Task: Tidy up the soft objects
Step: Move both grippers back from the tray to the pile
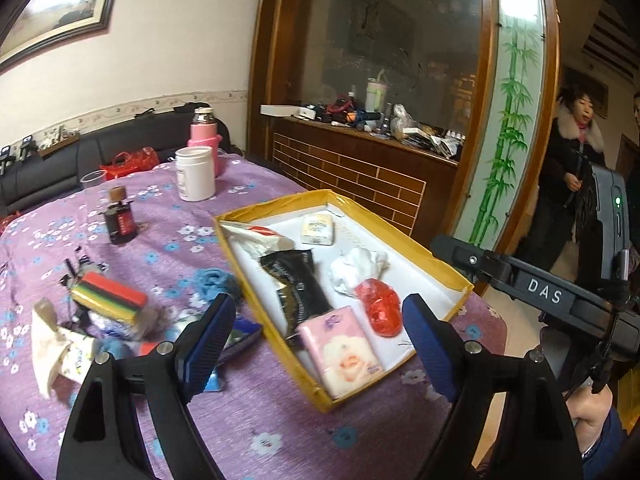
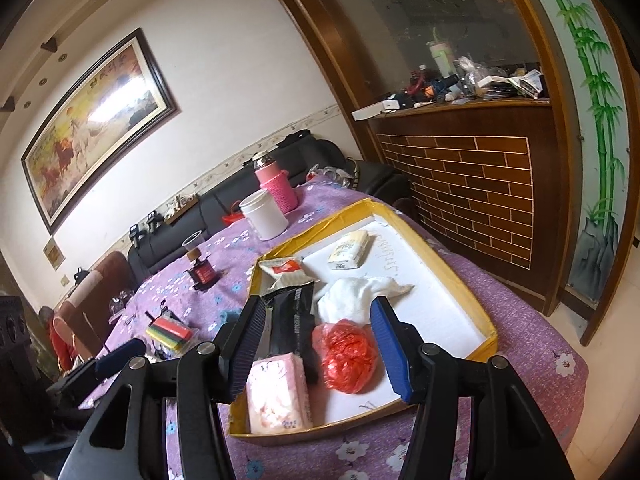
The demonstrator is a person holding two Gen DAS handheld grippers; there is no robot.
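Note:
A yellow-rimmed tray on the purple tablecloth holds a pink tissue pack, a red plastic bag, a white cloth, a black pouch, a yellow tissue pack and a red-and-white packet. My left gripper is open and empty above the tray's near end. My right gripper is open and empty above the red bag. A striped sponge stack and a blue knit piece lie left of the tray.
On the table stand a white jar, a pink flask, a dark ink bottle and a clear cup. A black sofa is behind. A woman stands at right, by a cluttered wooden counter.

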